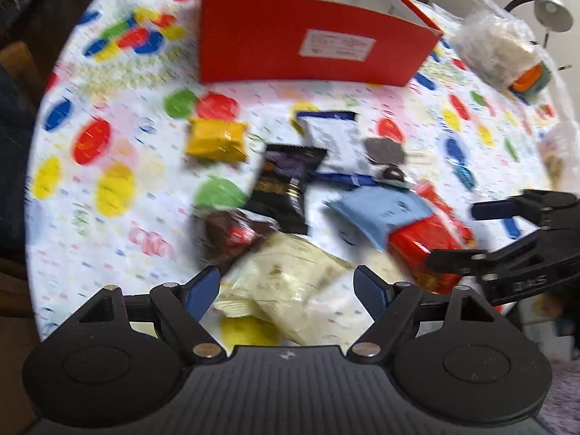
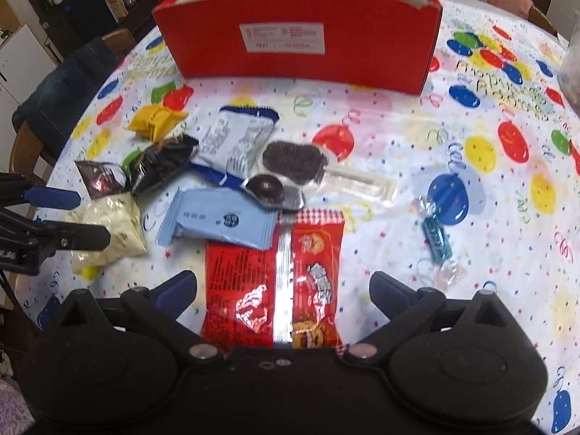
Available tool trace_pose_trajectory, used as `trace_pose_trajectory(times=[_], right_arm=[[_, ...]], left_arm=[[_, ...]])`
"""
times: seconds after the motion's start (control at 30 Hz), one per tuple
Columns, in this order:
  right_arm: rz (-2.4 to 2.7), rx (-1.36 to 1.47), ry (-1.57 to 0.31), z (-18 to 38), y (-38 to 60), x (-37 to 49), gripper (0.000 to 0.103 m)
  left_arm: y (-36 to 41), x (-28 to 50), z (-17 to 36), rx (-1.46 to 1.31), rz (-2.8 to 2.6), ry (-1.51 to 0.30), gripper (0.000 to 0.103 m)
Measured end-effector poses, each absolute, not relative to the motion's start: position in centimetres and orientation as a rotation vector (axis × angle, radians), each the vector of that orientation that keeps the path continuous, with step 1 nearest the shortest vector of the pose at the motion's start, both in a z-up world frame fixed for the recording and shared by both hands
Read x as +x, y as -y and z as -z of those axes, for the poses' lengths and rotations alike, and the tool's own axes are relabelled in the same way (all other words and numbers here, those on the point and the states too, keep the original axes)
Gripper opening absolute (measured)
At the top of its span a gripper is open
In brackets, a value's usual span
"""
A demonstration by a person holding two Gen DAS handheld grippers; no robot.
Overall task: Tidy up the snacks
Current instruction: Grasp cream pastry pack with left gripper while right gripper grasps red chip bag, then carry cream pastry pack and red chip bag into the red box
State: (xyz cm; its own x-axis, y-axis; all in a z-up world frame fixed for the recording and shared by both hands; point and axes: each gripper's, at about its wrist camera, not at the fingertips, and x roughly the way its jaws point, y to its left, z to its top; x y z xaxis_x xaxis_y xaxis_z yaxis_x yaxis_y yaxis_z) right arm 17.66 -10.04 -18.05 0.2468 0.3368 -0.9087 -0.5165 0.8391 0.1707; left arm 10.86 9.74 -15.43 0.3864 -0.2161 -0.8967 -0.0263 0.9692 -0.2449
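A red open box [image 1: 308,36] [image 2: 301,40] stands at the far side of the table. Snacks lie in a loose pile in front of it: a yellow packet [image 1: 216,140] [image 2: 154,122], a black packet [image 1: 286,188] [image 2: 159,168], a white-and-blue packet [image 1: 335,137] [image 2: 235,141], a light blue packet [image 1: 384,214] [image 2: 221,221], a red packet [image 1: 431,239] [image 2: 275,286] and a cream packet [image 1: 290,286] [image 2: 108,228]. My left gripper [image 1: 288,290] [image 2: 90,215] is open over the cream packet. My right gripper [image 2: 282,290] [image 1: 456,232] is open around the red packet.
A balloon-print cloth [image 2: 453,137] covers the round table. A chocolate ice-cream bar in clear wrap [image 2: 301,163], a round chocolate [image 2: 268,188] and a teal candy [image 2: 435,239] lie right of the pile. A clear bag [image 1: 500,47] and lamp [image 1: 551,7] stand at the far right.
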Motion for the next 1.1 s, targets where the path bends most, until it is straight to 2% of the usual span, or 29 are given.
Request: trace_pose_trajectory(times=[0.3, 0.6, 0.8, 0.9, 1.1], right_arm=[[-0.594, -0.216, -1.216, 19.0, 9.4, 17.2, 0.099], [-0.584, -0.271, -1.183, 19.1, 8.3, 16.9, 0.086], [-0.587, -0.252, -1.177, 18.8, 8.7, 16.9, 0.076], [-0.591, -0.256, -1.169, 18.4, 8.7, 16.7, 0.072], [-0.598, -0.247, -1.185, 17.9, 9.4, 16.2, 0.071]], left_arm=[[-7.9, 11.0, 16.4, -0.206, 0.17, -1.229, 0.081], [-7.4, 12.7, 17.8, -0.227, 0.077, -1.267, 0.079], [-7.2, 12.6, 17.5, -0.209, 0.05, -1.264, 0.059], [-7.3, 12.5, 17.4, -0.213, 0.026, -1.267, 0.045], [-7.4, 11.7, 17.3, -0.239, 0.03, -1.273, 0.041]])
